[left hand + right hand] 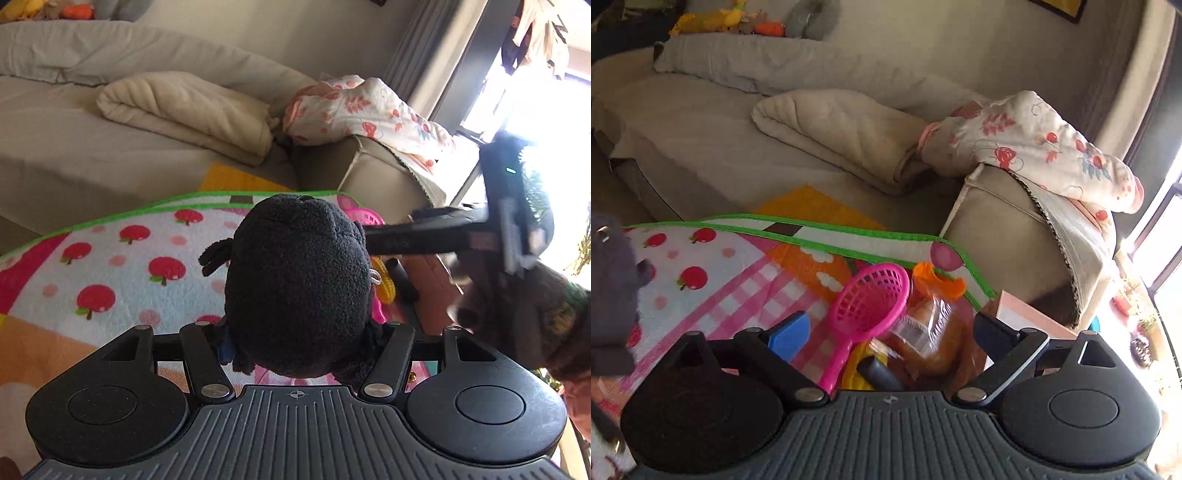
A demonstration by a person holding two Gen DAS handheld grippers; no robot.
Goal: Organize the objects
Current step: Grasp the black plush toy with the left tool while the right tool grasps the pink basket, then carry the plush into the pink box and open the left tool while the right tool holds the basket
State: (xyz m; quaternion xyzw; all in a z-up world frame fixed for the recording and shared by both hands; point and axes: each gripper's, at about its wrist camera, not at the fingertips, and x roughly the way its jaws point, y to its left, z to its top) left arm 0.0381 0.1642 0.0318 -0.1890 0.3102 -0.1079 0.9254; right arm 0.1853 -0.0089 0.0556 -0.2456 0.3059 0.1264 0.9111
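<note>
No legible text, labels, brands or numbers in either view, only a small crosshair mark on each gripper body [295,394] [889,399], centred just behind the fingers

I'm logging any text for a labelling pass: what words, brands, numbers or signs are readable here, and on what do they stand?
No readable words, brands or numbers in either view.
Crosshair mark, no letters: on the right tongs housing, and on the left tongs, shut on the black plush toy.
Clear wrapper by the pink toy racket: print too blurred to read.
</note>
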